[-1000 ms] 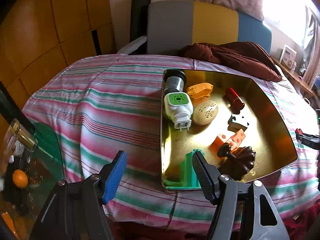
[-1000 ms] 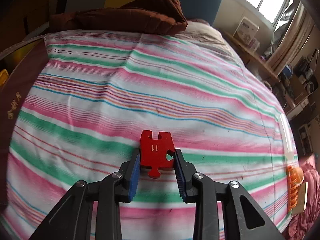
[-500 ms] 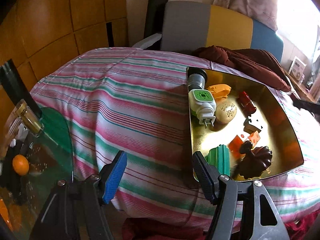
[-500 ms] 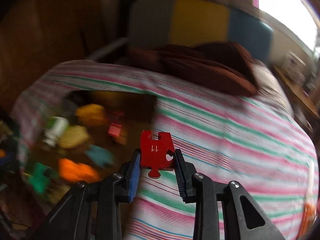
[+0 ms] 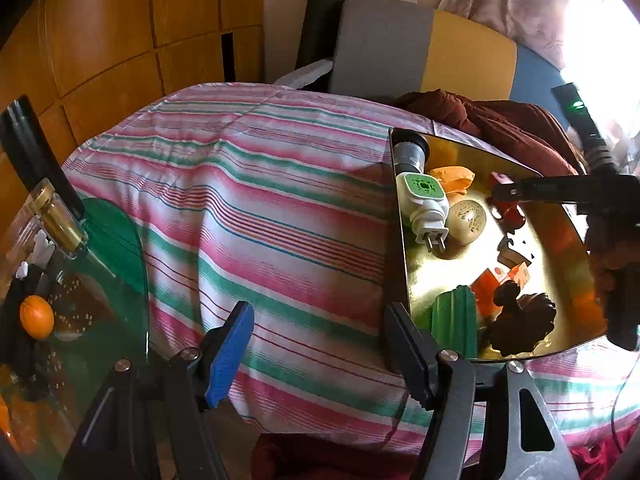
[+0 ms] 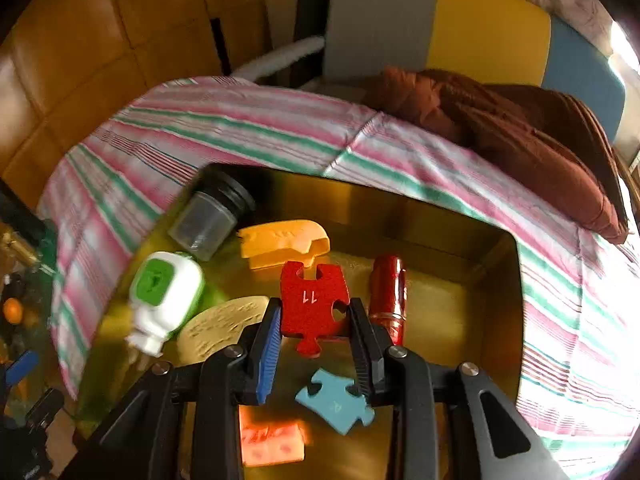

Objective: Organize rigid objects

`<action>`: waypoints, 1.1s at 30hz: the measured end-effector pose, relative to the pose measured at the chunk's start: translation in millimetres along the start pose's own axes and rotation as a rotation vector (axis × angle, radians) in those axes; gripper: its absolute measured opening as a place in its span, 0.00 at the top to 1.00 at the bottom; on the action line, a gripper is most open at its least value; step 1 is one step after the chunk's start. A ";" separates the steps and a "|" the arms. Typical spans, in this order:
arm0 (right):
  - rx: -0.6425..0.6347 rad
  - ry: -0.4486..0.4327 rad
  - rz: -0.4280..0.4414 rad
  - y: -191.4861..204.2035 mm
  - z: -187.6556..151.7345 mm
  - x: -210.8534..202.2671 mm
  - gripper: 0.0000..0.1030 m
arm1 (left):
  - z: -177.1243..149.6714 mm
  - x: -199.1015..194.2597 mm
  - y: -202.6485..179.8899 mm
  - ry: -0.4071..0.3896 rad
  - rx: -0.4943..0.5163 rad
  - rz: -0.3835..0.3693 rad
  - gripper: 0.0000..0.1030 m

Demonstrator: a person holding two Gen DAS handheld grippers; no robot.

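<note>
My right gripper (image 6: 314, 330) is shut on a red puzzle piece (image 6: 312, 304) marked 11 and holds it above the gold tray (image 6: 496, 280). In the tray lie a blue puzzle piece (image 6: 336, 400), a red cylinder (image 6: 388, 296), an orange shape (image 6: 284, 242), a white and green plug (image 6: 164, 296), a grey jar (image 6: 208, 216) and an orange block (image 6: 270, 440). My left gripper (image 5: 320, 344) is open and empty, low at the bed's near edge, left of the tray (image 5: 404, 248). The right gripper also shows in the left wrist view (image 5: 516, 192), over the tray.
The tray lies on a striped bedspread (image 5: 260, 208). A dark brown cloth (image 6: 520, 132) is bunched behind the tray. A glass side table (image 5: 80, 320) with a bottle (image 5: 56, 220) and an orange (image 5: 36, 316) stands at the left. Wooden panels back the bed.
My right gripper has swung left with the red puzzle piece, from over the bare bedspread to above the tray. My left gripper has drawn back and left, away from the tray.
</note>
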State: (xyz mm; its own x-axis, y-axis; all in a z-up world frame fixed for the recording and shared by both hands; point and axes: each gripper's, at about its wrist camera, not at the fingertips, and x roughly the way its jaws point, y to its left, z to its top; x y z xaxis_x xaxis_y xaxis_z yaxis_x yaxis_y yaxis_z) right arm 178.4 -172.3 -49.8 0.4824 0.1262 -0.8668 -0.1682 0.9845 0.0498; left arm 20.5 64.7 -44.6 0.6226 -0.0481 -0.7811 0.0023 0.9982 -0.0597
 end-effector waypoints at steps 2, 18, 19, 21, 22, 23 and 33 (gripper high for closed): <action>0.013 0.024 0.001 -1.5 -0.3 11.1 0.69 | -1.0 2.1 -0.1 0.006 0.000 -0.001 0.33; 0.101 0.016 0.058 -13.6 -8.7 7.1 0.67 | 0.8 -1.1 -8.6 -0.003 0.013 -0.006 0.33; 0.101 0.008 0.052 -13.7 -9.8 4.2 0.67 | 1.2 -2.2 -9.6 -0.006 0.016 -0.006 0.33; 0.099 -0.013 0.040 -13.5 -12.4 -4.2 0.67 | 2.1 -6.0 -12.9 -0.015 0.024 -0.007 0.33; 0.098 -0.023 0.034 -13.4 -14.3 -8.4 0.67 | 2.1 -7.7 -14.1 -0.018 0.026 -0.007 0.33; 0.096 -0.033 0.027 -12.7 -15.9 -12.5 0.67 | 2.5 -9.2 -15.6 -0.021 0.030 -0.008 0.33; 0.085 -0.130 -0.042 -11.7 -47.4 -56.5 0.65 | 6.0 -25.0 -30.1 -0.058 0.053 -0.007 0.30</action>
State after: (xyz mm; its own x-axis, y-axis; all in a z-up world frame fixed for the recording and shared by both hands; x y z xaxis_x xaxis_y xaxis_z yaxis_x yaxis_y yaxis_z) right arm 112.4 -196.7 -24.9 0.5961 0.0936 -0.7975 -0.0746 0.9953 0.0611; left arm 9.5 36.0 -19.6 0.6669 -0.0542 -0.7432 0.0472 0.9984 -0.0304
